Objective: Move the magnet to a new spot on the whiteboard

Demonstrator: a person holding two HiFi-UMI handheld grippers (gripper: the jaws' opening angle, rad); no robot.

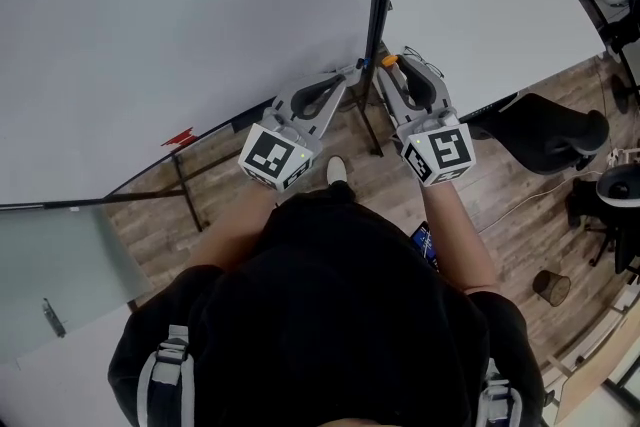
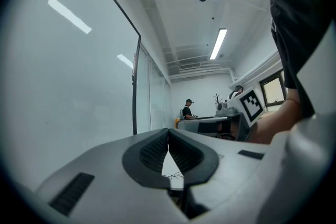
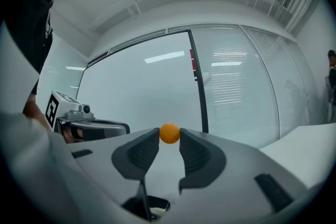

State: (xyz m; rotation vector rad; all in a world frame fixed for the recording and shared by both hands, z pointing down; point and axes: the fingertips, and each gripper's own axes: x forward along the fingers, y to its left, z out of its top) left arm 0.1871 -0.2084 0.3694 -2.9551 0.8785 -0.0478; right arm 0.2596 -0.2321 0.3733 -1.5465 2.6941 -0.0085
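Right gripper (image 3: 169, 134) is pinching the orange magnet (image 3: 169, 133) at its tips, near the whiteboard's (image 1: 150, 35) right edge. Left gripper (image 2: 168, 131) is sitting closed, empty.

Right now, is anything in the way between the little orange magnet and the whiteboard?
Nothing visible. The small round orange magnet is pinched in the right claw, and the glossy white whiteboard lies straight beyond it. Its black frame post stands off to the right.

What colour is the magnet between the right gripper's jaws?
Orange. The magnet shows best in the right gripper view, pinched at the jaw tips.
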